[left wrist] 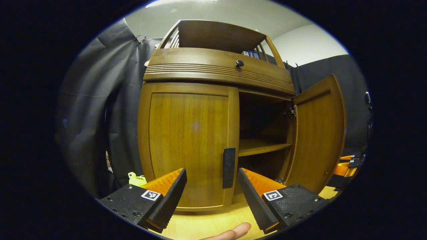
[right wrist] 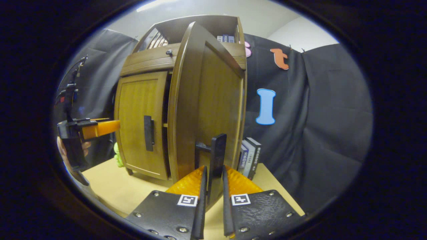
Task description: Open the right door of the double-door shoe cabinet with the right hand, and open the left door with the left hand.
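Two tongs, right tongs (right wrist: 213,173) clamping right door handle (right wrist: 217,153)

1. You have a light wooden table (right wrist: 110,190) carrying everything here; its bare top runs toward you in the near part of both views.
2. The shoe cabinet (left wrist: 186,133) stands directly on the table at the far side, raised on short feet.
3. A small yellow-green object (left wrist: 136,180) lies on the table just left of the cabinet; you cannot tell what it is.
4. A few upright books (right wrist: 248,158) stand on the table just right of the cabinet, near the cloth wall.
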A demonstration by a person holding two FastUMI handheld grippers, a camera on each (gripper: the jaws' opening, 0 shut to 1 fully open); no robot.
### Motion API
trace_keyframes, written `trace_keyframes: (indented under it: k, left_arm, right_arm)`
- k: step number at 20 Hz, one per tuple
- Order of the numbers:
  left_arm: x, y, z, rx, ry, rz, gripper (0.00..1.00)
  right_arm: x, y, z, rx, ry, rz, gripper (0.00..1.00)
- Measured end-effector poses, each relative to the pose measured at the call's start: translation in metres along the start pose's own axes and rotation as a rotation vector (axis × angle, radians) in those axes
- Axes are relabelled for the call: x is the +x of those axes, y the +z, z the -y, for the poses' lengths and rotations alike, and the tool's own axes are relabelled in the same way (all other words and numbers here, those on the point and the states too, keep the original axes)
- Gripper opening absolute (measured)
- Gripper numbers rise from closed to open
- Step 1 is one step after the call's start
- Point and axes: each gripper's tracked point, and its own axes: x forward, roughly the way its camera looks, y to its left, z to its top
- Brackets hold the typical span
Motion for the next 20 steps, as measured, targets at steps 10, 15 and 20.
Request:
trace_keyframes:
  k: [10, 15, 20]
  left_arm:
    - [0.013, -0.014, 0.007, 0.017, 0.008, -0.028, 0.92]
    - [0.027, -0.025, 0.013, 0.029, 0.016, -0.052, 0.92]
    - [0.037, -0.044, 0.024, 0.054, 0.023, -0.092, 0.92]
  right_arm:
    - [-0.014, 0.000, 0.064, -0.011, -0.111, 0.060, 0.22]
    - [-0.025, -0.005, 0.100, 0.002, -0.181, 0.091, 0.24]
    - [-0.032, -0.005, 0.134, 0.060, -0.261, 0.131, 0.23]
